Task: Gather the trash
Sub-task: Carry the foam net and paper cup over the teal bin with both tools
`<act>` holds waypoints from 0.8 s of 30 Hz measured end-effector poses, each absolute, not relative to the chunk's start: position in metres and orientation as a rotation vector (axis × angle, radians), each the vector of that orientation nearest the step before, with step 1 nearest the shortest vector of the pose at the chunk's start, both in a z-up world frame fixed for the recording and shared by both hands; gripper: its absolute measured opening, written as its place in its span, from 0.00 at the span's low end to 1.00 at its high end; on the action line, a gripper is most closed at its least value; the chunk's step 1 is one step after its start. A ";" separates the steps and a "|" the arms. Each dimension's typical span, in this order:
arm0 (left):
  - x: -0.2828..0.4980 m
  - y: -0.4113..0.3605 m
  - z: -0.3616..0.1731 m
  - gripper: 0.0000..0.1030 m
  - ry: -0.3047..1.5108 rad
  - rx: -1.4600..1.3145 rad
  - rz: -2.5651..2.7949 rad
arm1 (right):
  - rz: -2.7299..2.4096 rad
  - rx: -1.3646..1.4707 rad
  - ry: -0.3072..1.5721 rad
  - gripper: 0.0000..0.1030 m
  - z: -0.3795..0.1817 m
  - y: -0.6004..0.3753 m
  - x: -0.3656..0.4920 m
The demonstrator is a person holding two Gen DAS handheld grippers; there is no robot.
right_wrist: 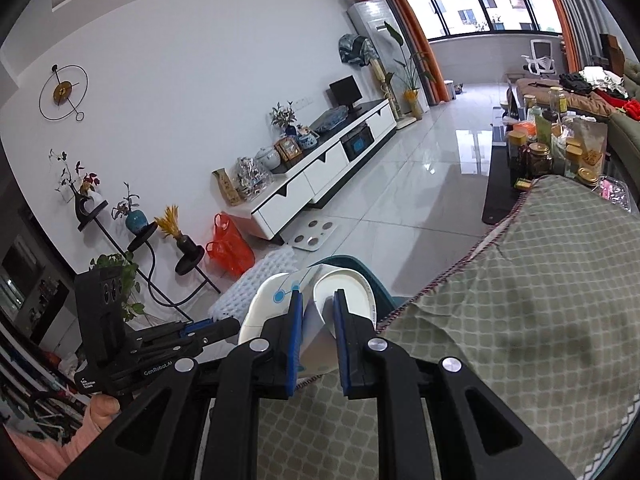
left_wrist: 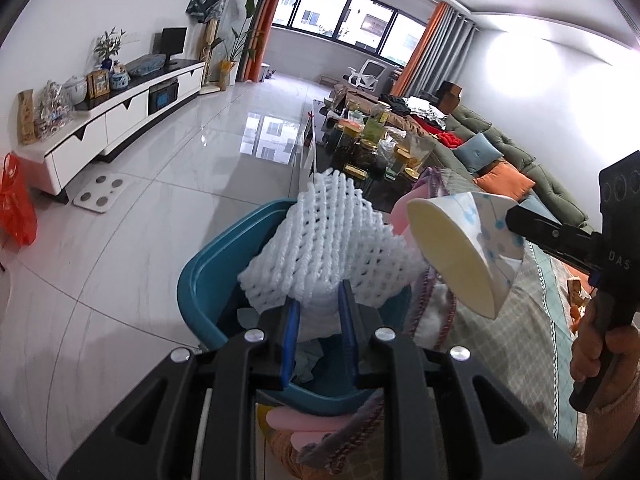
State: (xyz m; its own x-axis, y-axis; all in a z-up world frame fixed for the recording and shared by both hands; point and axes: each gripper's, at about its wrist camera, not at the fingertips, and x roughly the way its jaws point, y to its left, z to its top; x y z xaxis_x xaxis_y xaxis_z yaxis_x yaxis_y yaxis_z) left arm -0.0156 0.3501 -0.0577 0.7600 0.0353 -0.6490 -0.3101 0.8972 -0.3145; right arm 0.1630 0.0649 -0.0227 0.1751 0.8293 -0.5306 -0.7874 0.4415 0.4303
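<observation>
My left gripper (left_wrist: 320, 300) is shut on a white foam fruit net (left_wrist: 332, 244) and holds it over the open teal trash bin (left_wrist: 200, 280). My right gripper (right_wrist: 316, 300) is shut on a squashed white paper cup with blue dots (right_wrist: 276, 300), just right of the net and above the bin's edge. In the left wrist view the cup (left_wrist: 460, 256) hangs beside the net, held by the right gripper (left_wrist: 516, 220). The left gripper (right_wrist: 232, 326) and the net (right_wrist: 256, 280) also show in the right wrist view, with the bin rim (right_wrist: 360, 268) behind the cup.
A table with a checked green cloth (right_wrist: 520, 320) lies right of the bin. Behind it stands a dark coffee table with jars (left_wrist: 372, 148), then a green sofa (left_wrist: 500, 148). A white TV cabinet (left_wrist: 120, 120), an orange bag (left_wrist: 16, 204) and a floor scale (left_wrist: 102, 194) are left.
</observation>
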 end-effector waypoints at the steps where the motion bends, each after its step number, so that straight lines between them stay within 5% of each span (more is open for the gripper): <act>1: -0.015 0.351 -0.059 0.20 0.690 -0.425 0.199 | 1.146 0.060 0.797 0.15 -0.023 0.068 0.163; 24: 0.005 0.365 -0.088 0.23 0.766 -0.477 0.262 | 1.118 -0.040 0.896 0.16 -0.054 0.131 0.171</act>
